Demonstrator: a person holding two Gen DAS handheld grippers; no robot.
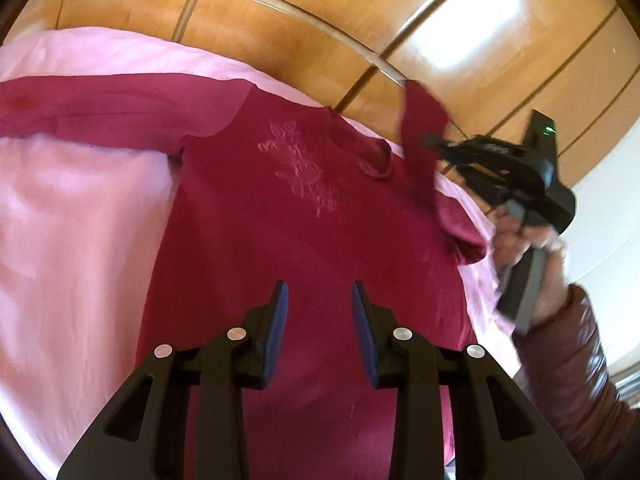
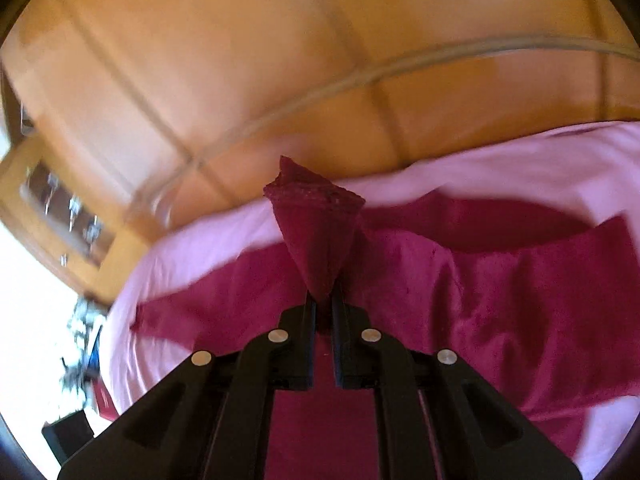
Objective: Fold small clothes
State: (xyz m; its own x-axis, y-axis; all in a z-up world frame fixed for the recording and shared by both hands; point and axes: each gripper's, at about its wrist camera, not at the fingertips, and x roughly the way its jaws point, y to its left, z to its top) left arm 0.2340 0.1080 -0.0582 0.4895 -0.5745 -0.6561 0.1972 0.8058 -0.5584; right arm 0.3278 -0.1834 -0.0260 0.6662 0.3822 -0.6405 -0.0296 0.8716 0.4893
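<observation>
My right gripper [image 2: 323, 300] is clamped on the sleeve cuff [image 2: 316, 216] of the maroon top [image 1: 280, 208], lifted at 2 o'clock. My left gripper [image 1: 319, 300] hovers part open, empty, over the body. Fabric is light, limp; take it at cuffs and hems. It lies on a pink sheet [image 1: 80, 208], a wooden wardrobe [image 1: 320, 20] behind.

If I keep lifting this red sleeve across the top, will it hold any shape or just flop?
Likely floppy: the sleeve droops in a limp cone from the shut right gripper. Probably light: the red top lies flat on the pink sheet. It may bunch if dragged.
</observation>
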